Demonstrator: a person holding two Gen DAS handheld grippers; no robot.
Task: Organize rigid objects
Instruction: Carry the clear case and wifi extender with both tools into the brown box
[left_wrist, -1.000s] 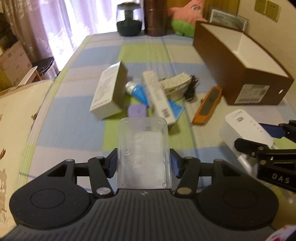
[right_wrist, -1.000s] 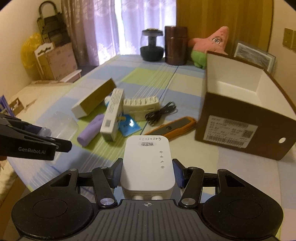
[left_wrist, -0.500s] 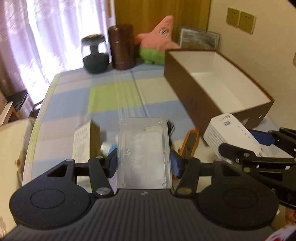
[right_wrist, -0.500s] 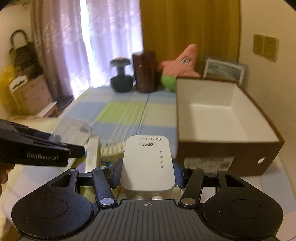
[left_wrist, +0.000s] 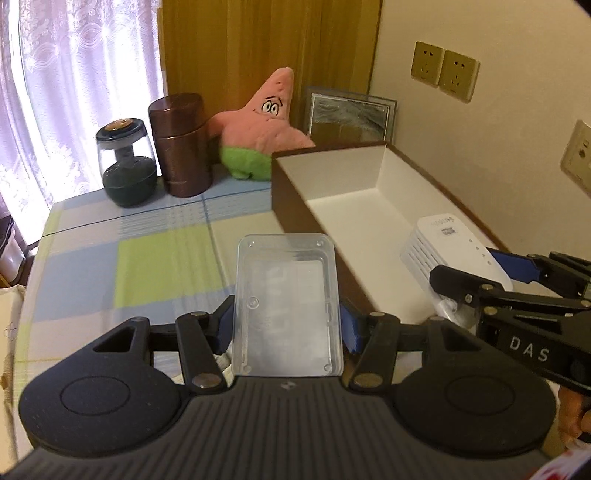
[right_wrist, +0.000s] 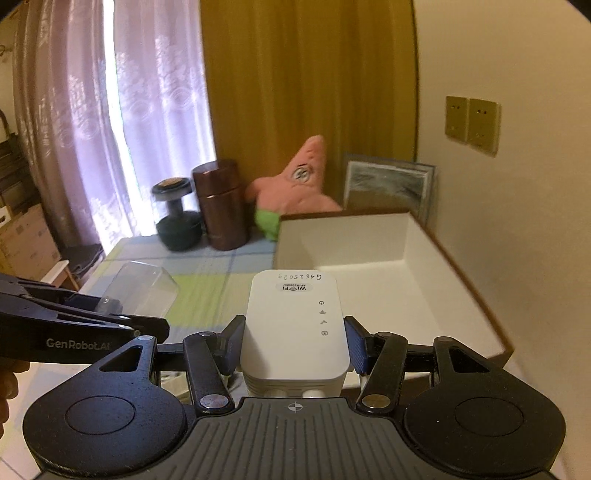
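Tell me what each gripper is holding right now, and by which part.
The left gripper clamps the clear plastic case across its long sides, near its rear end. The right gripper clamps the white WiFi repeater across its two side faces.

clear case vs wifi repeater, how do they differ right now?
The clear case is transparent and flat; the wifi repeater is opaque white, thicker and printed with icons. The case sits in the left gripper, the repeater in the right gripper. Both are rigid, rounded rectangles, gripped by their sides near the open box.
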